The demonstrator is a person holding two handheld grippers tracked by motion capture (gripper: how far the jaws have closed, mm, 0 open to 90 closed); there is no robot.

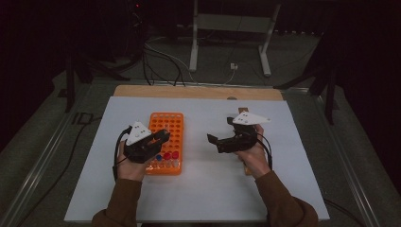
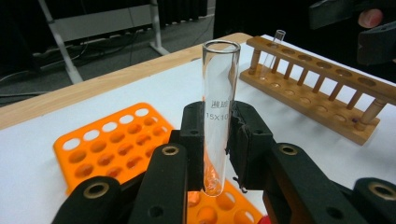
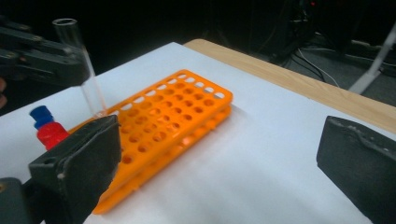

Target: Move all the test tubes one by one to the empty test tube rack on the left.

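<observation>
My left gripper (image 2: 217, 140) is shut on a clear, uncapped glass test tube (image 2: 219, 107), which it holds upright just above the near end of an orange tube rack (image 2: 107, 144). From above, that gripper (image 1: 160, 138) hovers over the rack's (image 1: 166, 124) front-left part. My right gripper (image 1: 220, 132) stands wide open to the right of the rack, and nothing lies between its pads (image 3: 88, 158). In the right gripper view the tube (image 3: 91, 86) hangs over the rack (image 3: 177, 116).
Red-capped tubes (image 1: 171, 155) and a blue-capped one (image 1: 159, 157) stand in the rack's near rows. A wooden tube rack (image 2: 317, 88) with one glass tube (image 2: 276, 43) sits at the right, mostly behind the right hand from above. White mat (image 1: 203, 189) covers the table.
</observation>
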